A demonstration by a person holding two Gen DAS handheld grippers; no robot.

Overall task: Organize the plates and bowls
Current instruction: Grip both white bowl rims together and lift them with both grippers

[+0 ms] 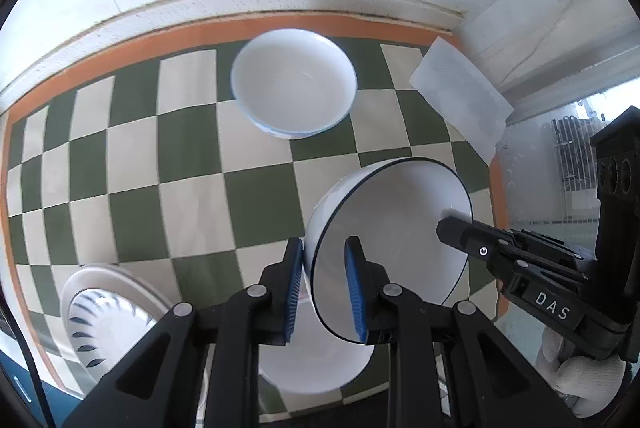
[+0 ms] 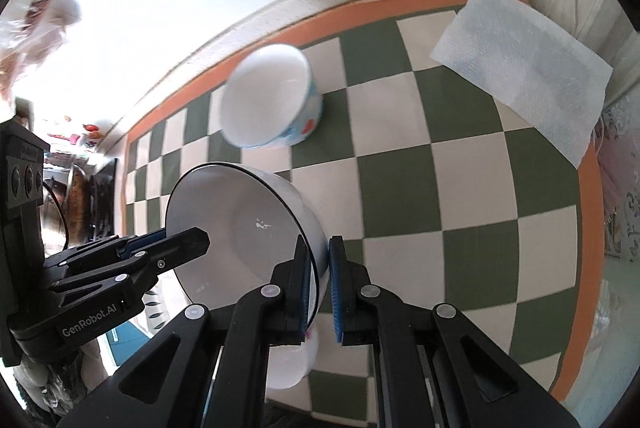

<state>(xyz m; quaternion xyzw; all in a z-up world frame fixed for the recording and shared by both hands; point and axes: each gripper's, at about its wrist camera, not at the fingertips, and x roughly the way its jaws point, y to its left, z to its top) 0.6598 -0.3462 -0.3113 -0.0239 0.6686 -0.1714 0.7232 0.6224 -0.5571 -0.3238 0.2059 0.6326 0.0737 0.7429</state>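
"DAS" in white on the right gripper (image 1: pixel 448 230) body, "GenRobot.AI" on the left gripper (image 2: pixel 200 240) body

The left gripper (image 1: pixel 322 286) is matte black plastic with angular linkage arms, round silver pivot pins and ribbed blue pads (image 1: pixel 295 292) on its fingertips. The right gripper (image 2: pixel 318 286) has the same black frame, silver pins and blue pads (image 2: pixel 335 292); seen from the left wrist camera its side carries white "DAS" lettering, a small power symbol and three round dark insets. The left one's body reads "GenRobot.AI". A white knit glove (image 1: pixel 576 382) covers the right hand
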